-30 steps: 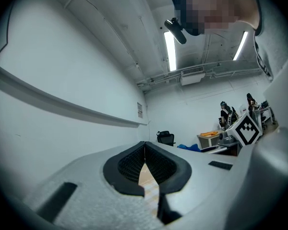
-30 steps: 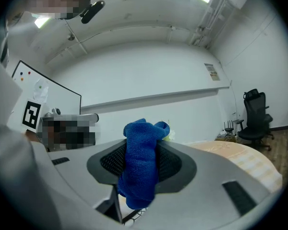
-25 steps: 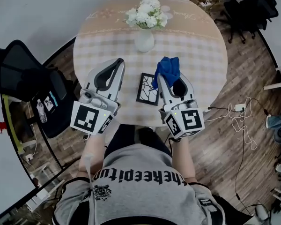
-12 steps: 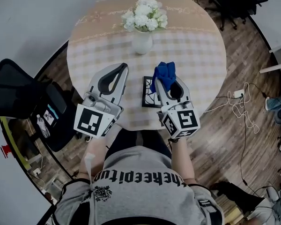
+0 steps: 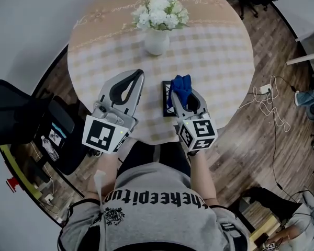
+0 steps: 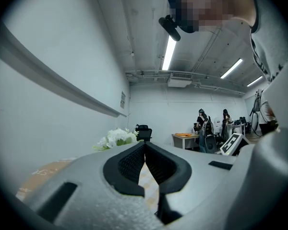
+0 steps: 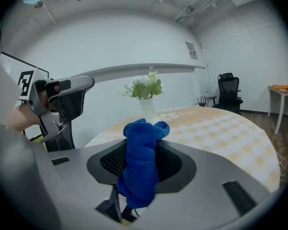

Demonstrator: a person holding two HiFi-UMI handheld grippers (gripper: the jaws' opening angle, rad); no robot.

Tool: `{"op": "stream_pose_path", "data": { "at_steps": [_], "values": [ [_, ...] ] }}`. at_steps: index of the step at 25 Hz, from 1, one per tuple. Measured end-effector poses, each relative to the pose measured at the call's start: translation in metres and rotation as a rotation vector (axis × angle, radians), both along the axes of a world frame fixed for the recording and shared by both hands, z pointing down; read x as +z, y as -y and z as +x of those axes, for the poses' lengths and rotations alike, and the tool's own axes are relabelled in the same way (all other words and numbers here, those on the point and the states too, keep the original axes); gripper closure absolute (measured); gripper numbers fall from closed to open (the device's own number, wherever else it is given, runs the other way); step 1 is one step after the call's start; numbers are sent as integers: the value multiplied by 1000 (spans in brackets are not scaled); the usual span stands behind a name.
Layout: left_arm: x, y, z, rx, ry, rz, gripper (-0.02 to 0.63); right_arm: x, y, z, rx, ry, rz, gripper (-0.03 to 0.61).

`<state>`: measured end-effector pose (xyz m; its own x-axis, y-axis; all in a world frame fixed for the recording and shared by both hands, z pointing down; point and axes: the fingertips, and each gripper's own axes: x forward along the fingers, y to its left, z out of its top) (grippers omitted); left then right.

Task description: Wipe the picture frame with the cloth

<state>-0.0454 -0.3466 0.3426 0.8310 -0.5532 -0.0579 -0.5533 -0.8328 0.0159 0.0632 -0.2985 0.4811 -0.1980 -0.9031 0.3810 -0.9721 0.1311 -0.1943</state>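
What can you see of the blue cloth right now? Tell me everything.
The cloth is bright blue, soft and nubbly like microfibre, bunched into a crumpled wad. The right gripper is shut on it: the jaws pinch its middle, a rounded lump sticks out past the tips and a tail hangs below. In the head view it lies over the picture frame on the table; contact with the frame cannot be told.
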Motion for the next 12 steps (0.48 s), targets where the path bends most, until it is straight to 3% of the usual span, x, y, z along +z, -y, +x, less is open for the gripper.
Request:
{"op": "stream_pose_path", "data": {
  "at_steps": [12],
  "values": [
    [21,9,-17,42,7,-36,597,58,-4,-14,40,-33,-156,420]
  ]
}}
